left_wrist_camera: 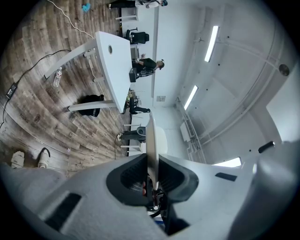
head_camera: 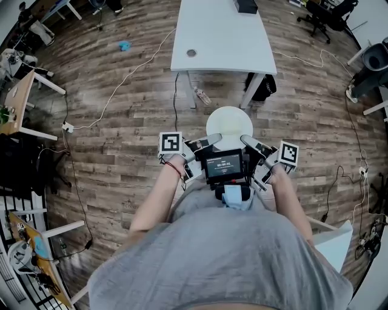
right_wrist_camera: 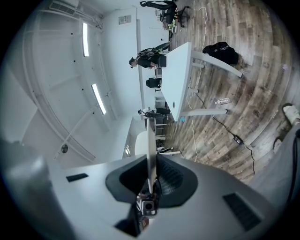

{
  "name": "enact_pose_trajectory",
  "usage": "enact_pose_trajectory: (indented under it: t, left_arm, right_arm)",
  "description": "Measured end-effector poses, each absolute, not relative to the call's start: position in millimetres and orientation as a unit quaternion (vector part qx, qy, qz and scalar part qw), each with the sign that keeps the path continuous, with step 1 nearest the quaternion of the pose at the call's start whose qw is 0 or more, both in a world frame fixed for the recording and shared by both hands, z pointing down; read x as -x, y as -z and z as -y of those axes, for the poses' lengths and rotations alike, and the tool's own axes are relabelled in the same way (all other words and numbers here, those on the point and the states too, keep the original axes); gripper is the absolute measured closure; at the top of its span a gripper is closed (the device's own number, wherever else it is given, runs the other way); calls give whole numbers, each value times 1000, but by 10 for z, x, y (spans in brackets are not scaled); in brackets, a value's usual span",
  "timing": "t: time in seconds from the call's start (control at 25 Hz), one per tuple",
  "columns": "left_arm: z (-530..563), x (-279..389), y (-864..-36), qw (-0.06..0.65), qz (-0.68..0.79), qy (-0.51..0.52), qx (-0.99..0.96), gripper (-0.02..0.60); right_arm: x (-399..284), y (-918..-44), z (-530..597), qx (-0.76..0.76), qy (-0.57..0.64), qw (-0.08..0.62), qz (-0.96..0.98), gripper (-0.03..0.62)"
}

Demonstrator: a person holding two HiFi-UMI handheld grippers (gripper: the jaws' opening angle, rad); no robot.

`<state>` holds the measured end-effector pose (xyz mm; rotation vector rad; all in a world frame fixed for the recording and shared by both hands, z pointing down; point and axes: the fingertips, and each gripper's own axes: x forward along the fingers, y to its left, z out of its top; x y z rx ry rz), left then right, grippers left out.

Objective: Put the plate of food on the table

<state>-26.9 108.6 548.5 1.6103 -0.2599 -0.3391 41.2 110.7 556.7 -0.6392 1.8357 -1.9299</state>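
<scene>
Plate: 1, white, round (head_camera: 229,127). It is held level in the air over the wood floor (head_camera: 121,163), just in front of the person's body. It is short of the near edge of the white tabletop (head_camera: 218,36) and does not touch it.

Grippers: 2, both on the plate.
- Left gripper (head_camera: 208,143): on the plate's left rim. In the left gripper view the rim runs edge-on between the fingers (left_wrist_camera: 136,173), which pinch it from both sides.
- Right gripper (head_camera: 248,141): on the plate's right rim. The right gripper view shows the same thing, a thin white edge clamped between the two dark pads.
- Marker cubes: 2, one per gripper, left (head_camera: 170,143) and right (head_camera: 288,152).

Screen unit: 1 (head_camera: 224,164). It sits at the person's chest, between the two grippers.

On the tabletop: 1 dark box (head_camera: 245,6) at the far end and 1 round port (head_camera: 191,53) near the front left.

On the floor:
- 1 clear bottle (head_camera: 202,96), lying between the table legs.
- 1 black bag (head_camera: 265,88), against the right leg.
- 1 small blue object (head_camera: 124,45), well to the left.
- A pale cable (head_camera: 130,75), running from the table's left side toward a plug block.
</scene>
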Motion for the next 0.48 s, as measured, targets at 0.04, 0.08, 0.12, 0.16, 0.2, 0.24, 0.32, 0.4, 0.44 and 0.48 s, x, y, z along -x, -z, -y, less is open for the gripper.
enact_pose_trajectory:
  t: [0.04,0.08,0.12,0.16,0.2,0.24,0.32,0.4,0.44,0.48]
  left_arm:
    - [-1083,269,-5479,673,115,151,-715,528]
    - [-1082,270,-5474,673,115,152,-715,528]
    - [-1083,271,-5470,674,116,151,-714,528]
    - [-1083,271,-5465,675,117,151,-713,528]
    - [-1083,272,-5462,675,118,152,-712,528]
    - [-1082,272,-5464,675,118,152,-712,528]
    - [-1085,271,-5471,676,119,153,-711,528]
    - [-1087,278,-5488,676,120,150,-711,528]
    - [-1085,281,-5491,676,120,149,-712,529]
    - [-1083,283,-5490,676,120,149,-712,528]
  right_arm:
    - [-411,-5562,-1105,228,689,198,-658,545]
    - [-410,-5557,-1104,228,689,197,-659,545]
    - [-408,-5553,-1103,227,689,195,-659,545]
    - [-406,-5552,-1102,227,690,194,-659,545]
    - [-405,-5554,-1101,227,690,194,-660,545]
    - [-403,-5555,-1101,226,690,194,-660,545]
    - [-402,-5561,-1103,225,690,194,-660,545]
    - [-402,-5573,-1103,225,690,193,-660,545]
    - [-400,-5577,-1102,226,690,192,-660,545]
    - [-395,-5578,-1102,226,690,192,-660,545]
